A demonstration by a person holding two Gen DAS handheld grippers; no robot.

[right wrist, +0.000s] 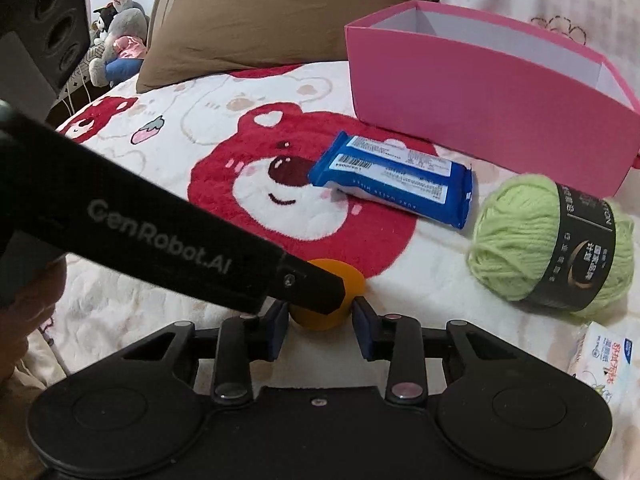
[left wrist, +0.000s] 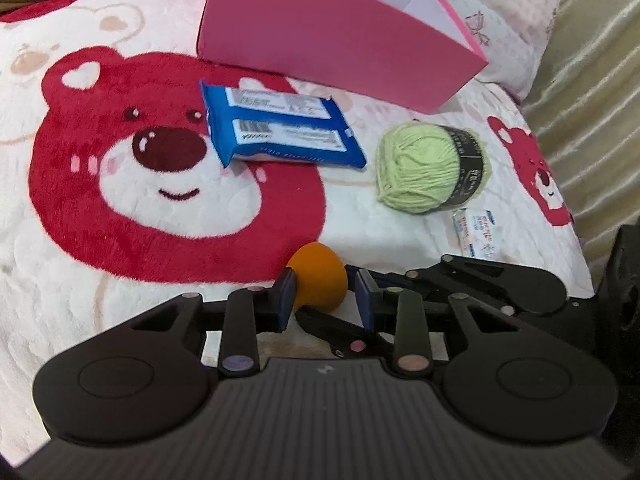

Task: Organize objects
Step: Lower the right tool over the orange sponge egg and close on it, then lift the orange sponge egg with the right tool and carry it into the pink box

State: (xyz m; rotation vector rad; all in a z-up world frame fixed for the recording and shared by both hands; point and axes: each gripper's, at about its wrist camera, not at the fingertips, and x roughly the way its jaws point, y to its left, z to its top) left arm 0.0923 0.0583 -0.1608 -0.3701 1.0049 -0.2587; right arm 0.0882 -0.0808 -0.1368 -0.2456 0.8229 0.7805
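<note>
An orange egg-shaped ball [left wrist: 316, 276] lies low on the bear-print blanket [left wrist: 120, 220]. My left gripper [left wrist: 326, 300] is shut on it, its blue pads on either side. In the right wrist view my right gripper [right wrist: 322, 320] also has its pads pressed on the orange ball [right wrist: 354, 280]. The left gripper's black body [right wrist: 180, 248] crosses in front from the left and hides part of the ball. The right gripper's black linkage [left wrist: 500, 284] reaches in from the right in the left wrist view.
An open pink box [right wrist: 480, 112] stands at the back. In front of it lie a blue wipes pack [right wrist: 392, 180], a green yarn ball [right wrist: 532, 240] and a small tissue packet [right wrist: 604, 360]. A brown pillow [right wrist: 260, 20] and plush toys [right wrist: 120, 40] sit behind.
</note>
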